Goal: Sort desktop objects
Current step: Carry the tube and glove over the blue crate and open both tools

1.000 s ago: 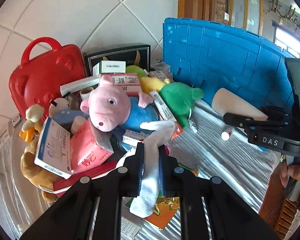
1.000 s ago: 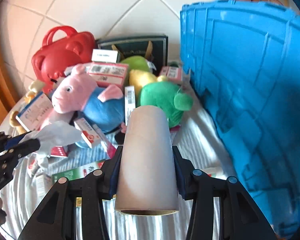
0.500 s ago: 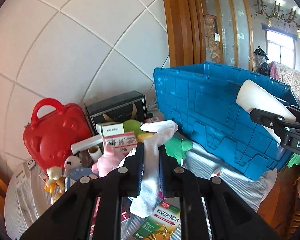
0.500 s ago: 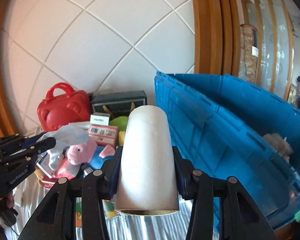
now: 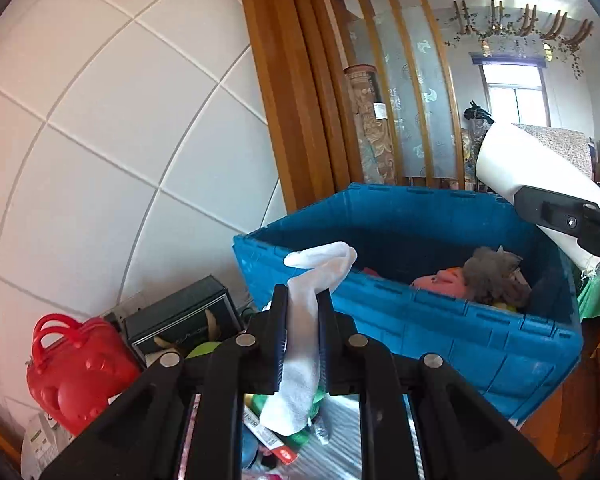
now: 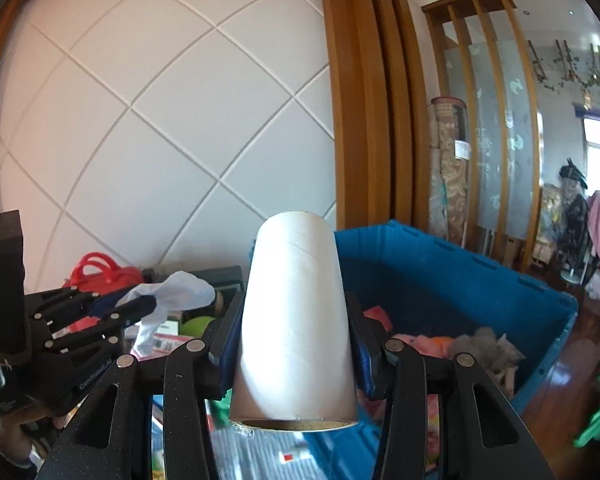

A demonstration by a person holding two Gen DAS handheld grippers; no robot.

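My left gripper [image 5: 303,300] is shut on a limp white sock [image 5: 302,344], which hangs between its pads, raised just in front of the near left wall of a big blue crate [image 5: 440,328]. My right gripper [image 6: 294,312] is shut on a white cardboard tube [image 6: 296,320], held lengthwise above the crate's near edge [image 6: 460,264]. In the left wrist view the tube [image 5: 540,184] and right gripper show at the far right, over the crate. In the right wrist view the left gripper [image 6: 140,306] with the sock [image 6: 172,296] is at the left. Plush toys [image 5: 484,276] lie inside the crate.
A red case [image 5: 76,368], a dark box [image 5: 180,316] and a heap of toys and small cartons [image 6: 180,332] sit left of the crate against a white tiled wall [image 5: 100,160]. A wooden door frame [image 5: 300,100] rises behind the crate.
Both grippers rose from low over the heap to above the crate's rim, each keeping its hold. The crate's inside has come into view and the heap dropped to the bottom.
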